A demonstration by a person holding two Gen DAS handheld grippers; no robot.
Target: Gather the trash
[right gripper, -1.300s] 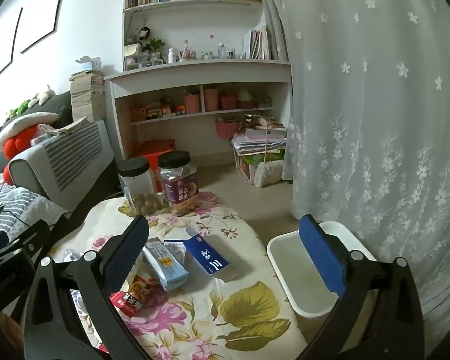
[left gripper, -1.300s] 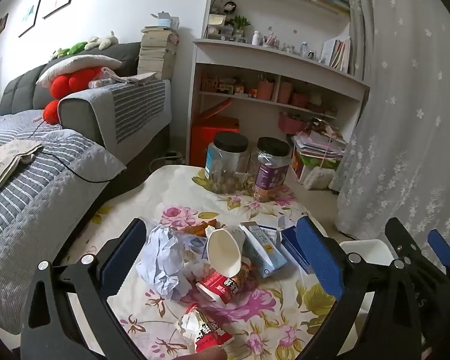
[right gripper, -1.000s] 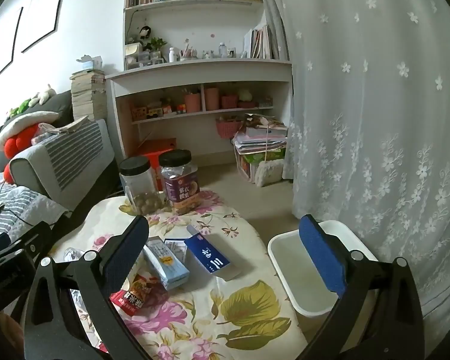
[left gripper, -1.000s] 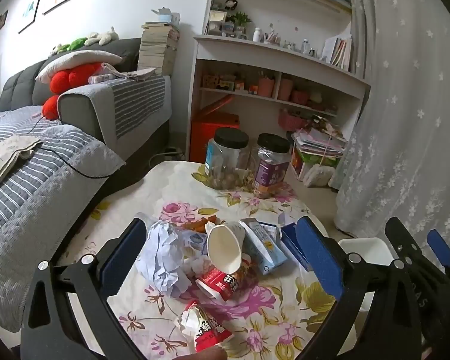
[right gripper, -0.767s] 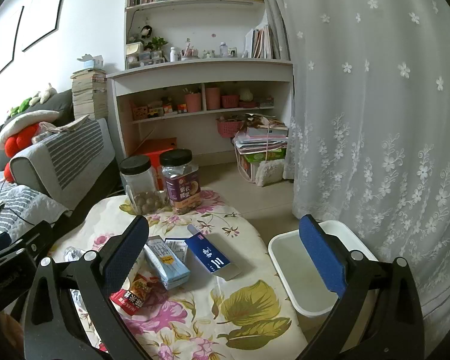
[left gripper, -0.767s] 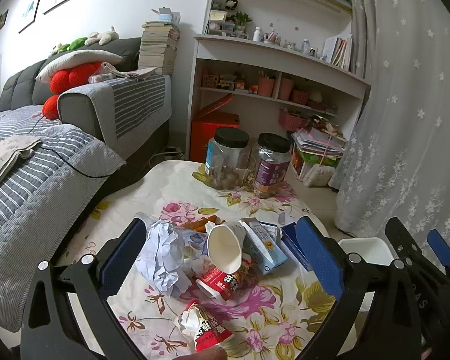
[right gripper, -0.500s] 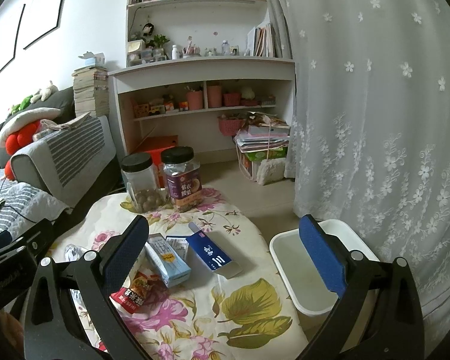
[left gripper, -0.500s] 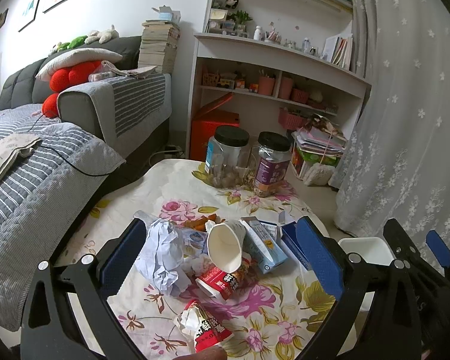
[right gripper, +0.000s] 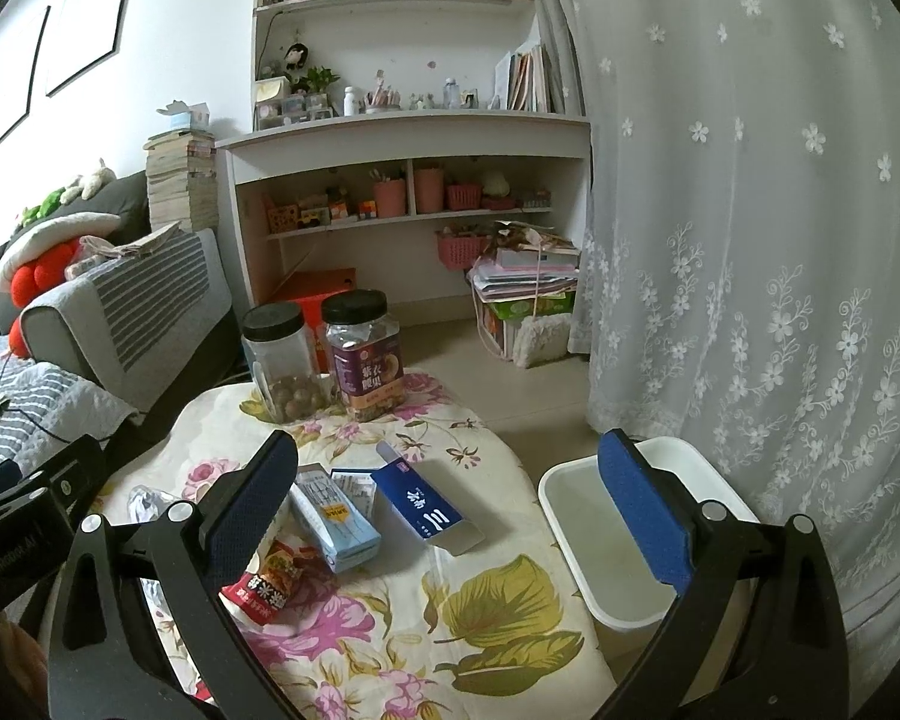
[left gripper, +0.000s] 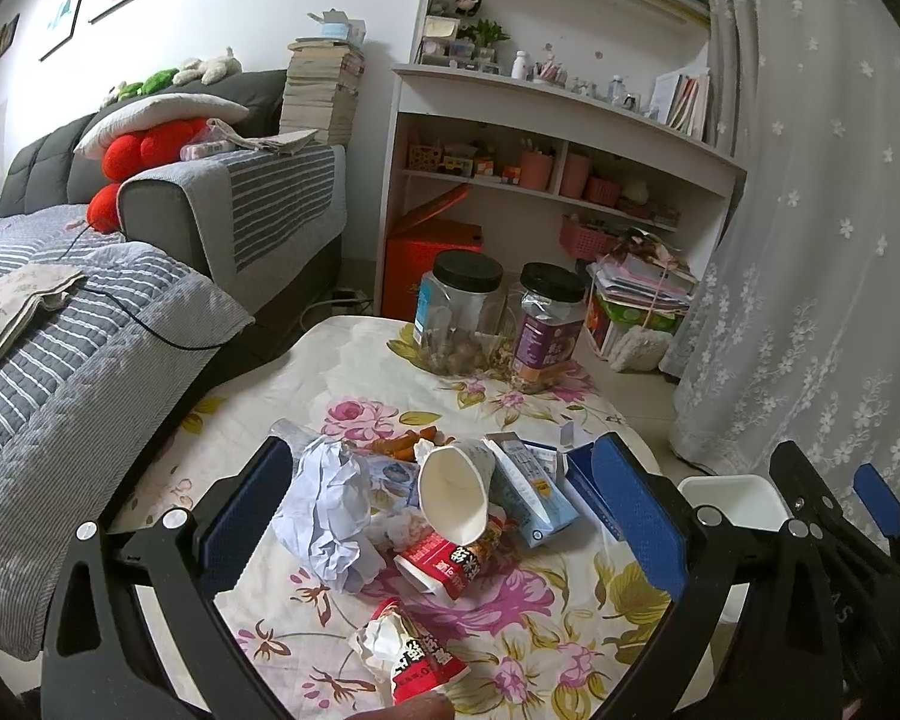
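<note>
gaping wide above the litter, left gripper (left gripper: 444,516) and right gripper (right gripper: 450,516); white bin (right gripper: 576,480) bare inside

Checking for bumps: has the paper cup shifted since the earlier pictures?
No. The paper cup lies tipped against the red wrapper, same spot on the floral tablecloth.

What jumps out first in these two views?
A heap of trash sits mid-table on the floral cloth: a crumpled paper ball, a tipped paper cup, red snack wrappers and a blue carton. Behind it stand two black-lidded jars. Off the table's right edge waits an empty white bin; both tongs, left and right, hover open, holding nothing.
</note>
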